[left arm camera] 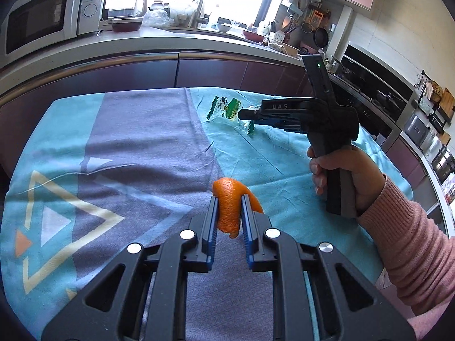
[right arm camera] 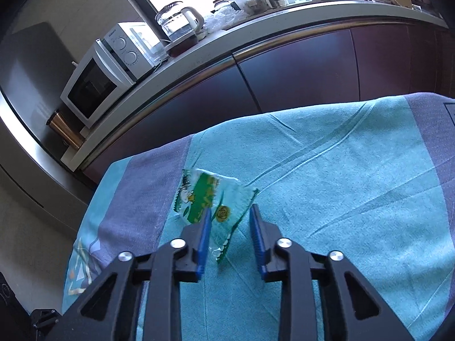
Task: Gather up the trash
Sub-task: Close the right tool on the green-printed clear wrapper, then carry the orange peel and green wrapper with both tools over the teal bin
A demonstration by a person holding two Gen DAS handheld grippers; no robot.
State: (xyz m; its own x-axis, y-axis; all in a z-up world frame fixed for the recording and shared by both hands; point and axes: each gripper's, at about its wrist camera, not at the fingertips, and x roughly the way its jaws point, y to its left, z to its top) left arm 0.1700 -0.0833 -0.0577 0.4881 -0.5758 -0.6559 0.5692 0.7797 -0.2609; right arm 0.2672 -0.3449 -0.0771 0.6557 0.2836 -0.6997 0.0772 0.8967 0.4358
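Left wrist view: right gripper (left arm camera: pixel 241 113) reads "DAS"; microwave (right arm camera: pixel 96 79) reads "Galanz".

"DAS" in pale letters on the black right tongs (left arm camera: pixel 250 115). "Galanz" on the white microwave (right arm camera: pixel 98 81) — small but legible. Print on the green wrapper (right arm camera: pixel 209 199) — unreadable.

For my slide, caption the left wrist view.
Left gripper clamps curled orange peel; right gripper reaches a clear green-printed wrapper.

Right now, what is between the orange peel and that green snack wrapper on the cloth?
Only bare blue and grey cloth lies between the orange peel and the wrapper, as the left wrist view shows.
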